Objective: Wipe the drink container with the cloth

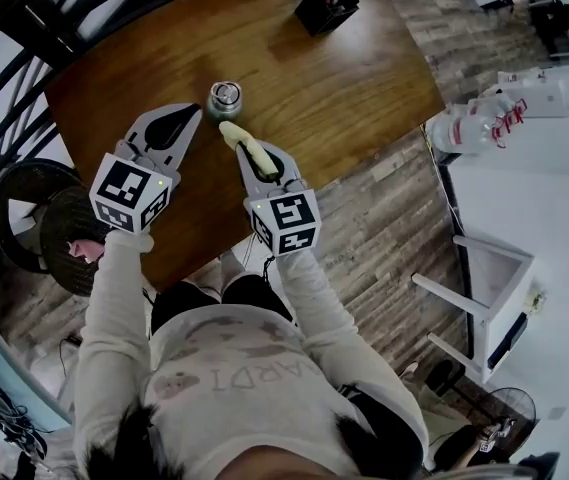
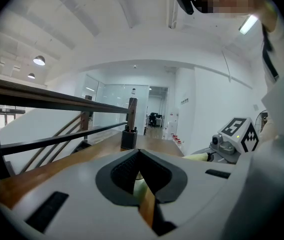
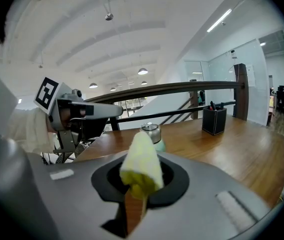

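The drink container, a small pale-green bottle with a metal lid, stands upright on the wooden table. My right gripper is shut on a rolled yellow cloth, whose end pokes out just near the container's right side. In the right gripper view the cloth sticks up from the jaws, with the container right behind it. My left gripper hovers just left of the container, jaws shut and holding nothing. The left gripper view does not show the container clearly.
A black pen holder stands at the table's far end. A dark railing runs along the table's left side, and round dark seats stand at the left. A white machine and a white stool are on the right.
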`<state>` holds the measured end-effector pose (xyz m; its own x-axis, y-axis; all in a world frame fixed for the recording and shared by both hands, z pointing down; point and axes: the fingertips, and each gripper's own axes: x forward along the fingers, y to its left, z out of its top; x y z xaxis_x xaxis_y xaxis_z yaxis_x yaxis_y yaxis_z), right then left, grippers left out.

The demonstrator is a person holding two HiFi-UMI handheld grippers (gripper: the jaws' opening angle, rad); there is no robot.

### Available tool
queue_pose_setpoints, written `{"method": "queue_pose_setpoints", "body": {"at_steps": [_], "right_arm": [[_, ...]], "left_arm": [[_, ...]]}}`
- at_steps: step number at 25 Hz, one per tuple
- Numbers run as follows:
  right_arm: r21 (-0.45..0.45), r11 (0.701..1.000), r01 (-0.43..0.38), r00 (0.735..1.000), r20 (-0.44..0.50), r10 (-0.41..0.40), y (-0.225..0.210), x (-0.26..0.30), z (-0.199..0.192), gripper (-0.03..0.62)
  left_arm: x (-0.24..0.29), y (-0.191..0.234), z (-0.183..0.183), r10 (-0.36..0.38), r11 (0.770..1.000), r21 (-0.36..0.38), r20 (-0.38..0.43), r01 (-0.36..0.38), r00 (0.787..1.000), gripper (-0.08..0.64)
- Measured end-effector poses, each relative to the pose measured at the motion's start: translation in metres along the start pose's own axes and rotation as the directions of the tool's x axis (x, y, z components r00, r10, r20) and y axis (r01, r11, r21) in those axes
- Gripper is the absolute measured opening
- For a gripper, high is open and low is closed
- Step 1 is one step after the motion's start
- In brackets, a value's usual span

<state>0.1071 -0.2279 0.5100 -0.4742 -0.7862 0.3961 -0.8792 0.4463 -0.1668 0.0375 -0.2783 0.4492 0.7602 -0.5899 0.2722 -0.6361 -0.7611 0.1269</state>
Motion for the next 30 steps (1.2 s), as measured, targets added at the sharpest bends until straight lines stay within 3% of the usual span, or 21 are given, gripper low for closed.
{"method": "queue_pose_setpoints", "body": {"at_steps": [5,16,25,30], "right_arm": [[0.000,1.000,-0.024,1.000,-0.013,0.024,-0.006,0.007,-0.007,0.049],[-0.006,0.998,-0.070,0.997,-0.044,0.070,-0.024,0.020,-0.020,0.049],[-0.035,0.988,-0.147,0.988,-0.061,0.145,-0.020,0.039,-0.019,0.049],[-0.053,0.987,-0.154,0.985,-0.089,0.149,-0.017,0.056,-0.018,0.048]], "left_arm": [[0.023,0.002,-0.005,0.002,0.999,0.041,-0.033,-0.001,0.999,0.005],[0.065,0.000,-0.027,0.001,0.999,0.044,-0.113,0.004,0.994,0.005],[0.070,0.002,-0.031,0.005,0.999,0.034,-0.117,-0.001,0.993,0.005],[0.069,0.000,-0.027,-0.012,0.999,0.033,-0.106,0.015,0.994,0.005]]}}
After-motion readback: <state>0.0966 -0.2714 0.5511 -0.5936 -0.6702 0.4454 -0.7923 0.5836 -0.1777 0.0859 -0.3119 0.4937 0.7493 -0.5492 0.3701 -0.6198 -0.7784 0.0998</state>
